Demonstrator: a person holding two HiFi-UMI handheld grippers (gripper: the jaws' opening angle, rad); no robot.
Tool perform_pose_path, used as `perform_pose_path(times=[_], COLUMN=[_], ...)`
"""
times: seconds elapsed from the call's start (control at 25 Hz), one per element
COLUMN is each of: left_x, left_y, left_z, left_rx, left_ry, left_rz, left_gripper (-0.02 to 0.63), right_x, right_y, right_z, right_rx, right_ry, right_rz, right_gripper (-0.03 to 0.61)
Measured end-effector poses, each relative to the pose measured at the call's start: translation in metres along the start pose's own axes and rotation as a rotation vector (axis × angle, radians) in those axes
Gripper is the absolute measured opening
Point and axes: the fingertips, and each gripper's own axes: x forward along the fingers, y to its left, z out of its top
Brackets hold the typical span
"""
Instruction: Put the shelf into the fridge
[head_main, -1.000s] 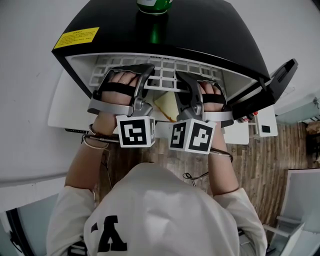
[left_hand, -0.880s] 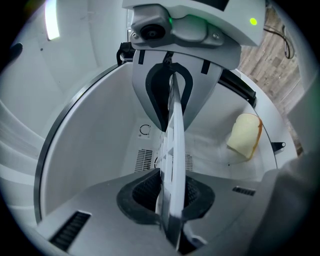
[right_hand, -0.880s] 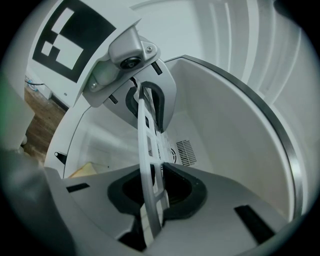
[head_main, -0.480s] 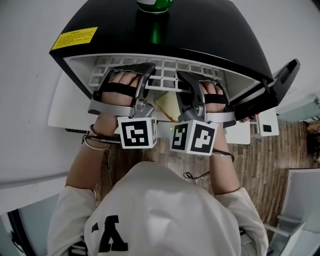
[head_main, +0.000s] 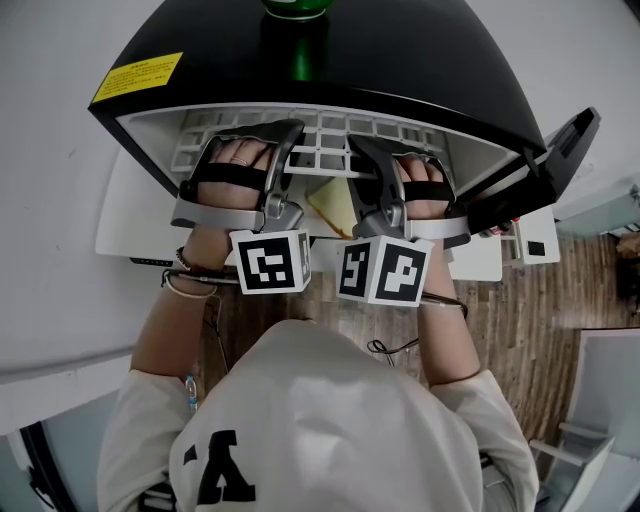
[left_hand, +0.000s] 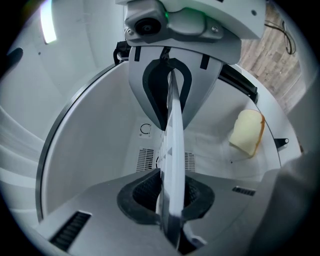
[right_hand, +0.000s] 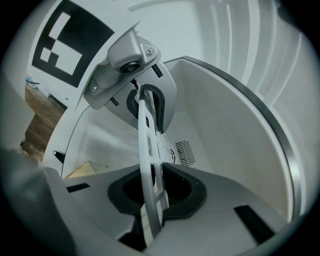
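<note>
Here, left gripper (head_main: 284, 150): clamped on the shelf (head_main: 330, 135) edge, wrist straight, reaching into the fridge (head_main: 400, 60) mouth.
Shelf: white grid, partway inside the fridge, over a bread slice (head_main: 335, 205).
Right gripper (head_main: 368, 158): likewise clenched on it at the fridge mouth.

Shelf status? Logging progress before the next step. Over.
Left gripper and right gripper shut on shelf. Shelf partly inside fridge. Bread slice inside fridge, apart from shelf.
</note>
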Motion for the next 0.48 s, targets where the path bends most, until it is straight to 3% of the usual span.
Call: perform_pose_path(times=[0.48], left_x=[0.012], left_y=[0.002], left_z=[-0.002], left_rx=[0.001], left_ry=[0.004], left_rz=[-0.001], left_gripper=[0.040], right_x=[0.010], right_y=[-0.004], right_z=[-0.004], right_rx=[-0.002], right_ry=[0.002], right_rz=[-0.005], right_gripper=[0.066])
